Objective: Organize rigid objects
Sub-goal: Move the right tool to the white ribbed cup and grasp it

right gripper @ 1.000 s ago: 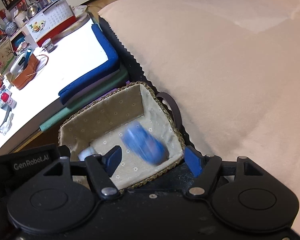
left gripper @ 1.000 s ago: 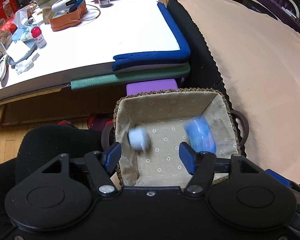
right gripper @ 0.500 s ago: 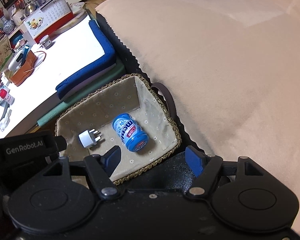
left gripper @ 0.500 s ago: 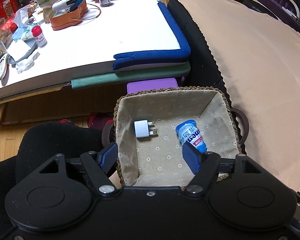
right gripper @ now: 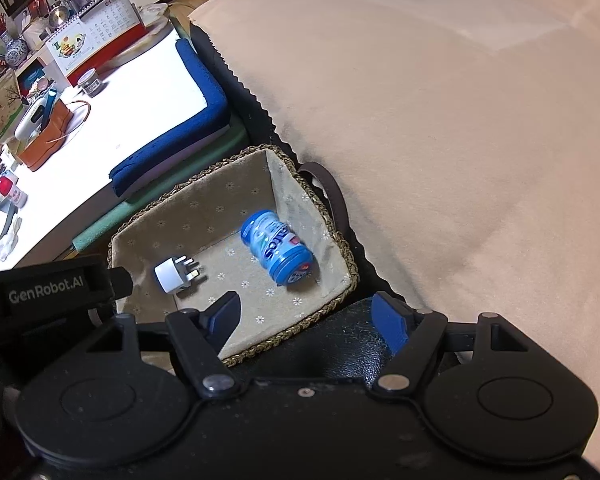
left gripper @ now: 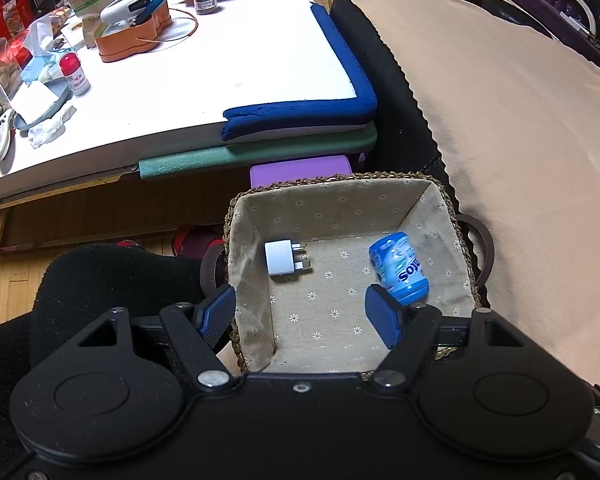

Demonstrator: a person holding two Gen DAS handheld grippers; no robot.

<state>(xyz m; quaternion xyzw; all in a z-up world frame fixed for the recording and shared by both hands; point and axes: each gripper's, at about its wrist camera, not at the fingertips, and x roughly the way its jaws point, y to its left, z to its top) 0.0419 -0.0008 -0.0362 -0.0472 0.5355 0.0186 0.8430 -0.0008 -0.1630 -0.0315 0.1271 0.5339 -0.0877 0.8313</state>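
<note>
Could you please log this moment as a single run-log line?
left gripper: open, empty | right gripper: open, empty | basket: white plug adapter and blue bottle on its side, apart

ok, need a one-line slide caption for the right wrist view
Open right tongs above a lined wicker basket holding a blue bottle on its side and a white plug adapter.

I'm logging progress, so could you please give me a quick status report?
Left gripper open, empty. Right gripper open, empty. White plug adapter and blue Mentos bottle lying apart in lined basket. Nothing obstructing.
</note>
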